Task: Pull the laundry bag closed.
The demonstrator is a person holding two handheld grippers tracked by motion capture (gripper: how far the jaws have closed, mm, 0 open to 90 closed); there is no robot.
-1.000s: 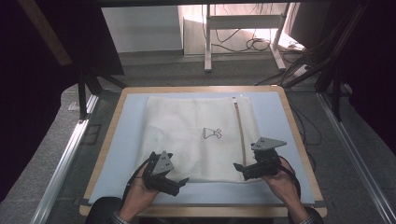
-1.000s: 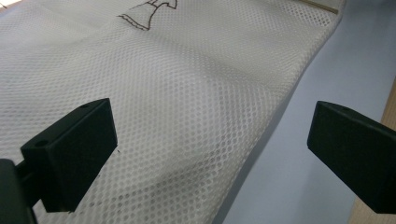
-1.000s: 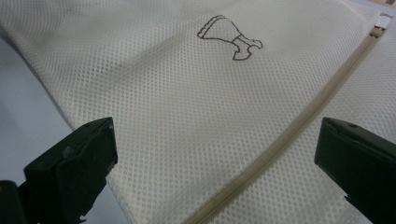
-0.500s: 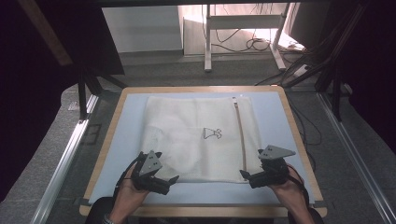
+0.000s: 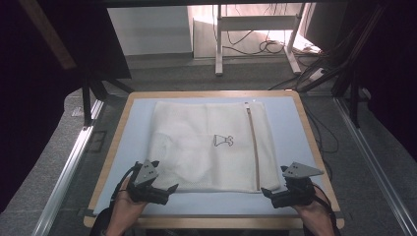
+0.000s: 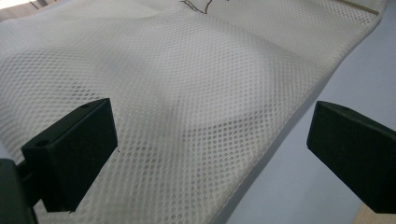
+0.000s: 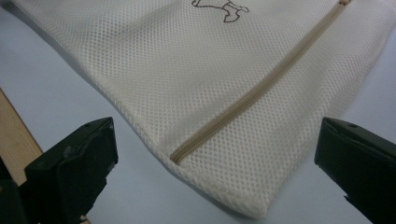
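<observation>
A cream mesh laundry bag lies flat on the pale blue table top, with a tan zipper down its right side and a small dark printed figure near the middle. My left gripper sits open at the bag's near left corner, its jaws wide over the mesh. My right gripper is open just off the near right corner, where the zipper end lies between its jaws. Neither holds anything.
The table has a wooden rim along its near edge. Metal rails run down both sides on the floor. A white stand and loose cables lie on the floor beyond the far edge.
Both hands have drawn back toward the near edge and apart, so the grippers have come off the bag's lower part to its near corners. The bag has stayed put.
</observation>
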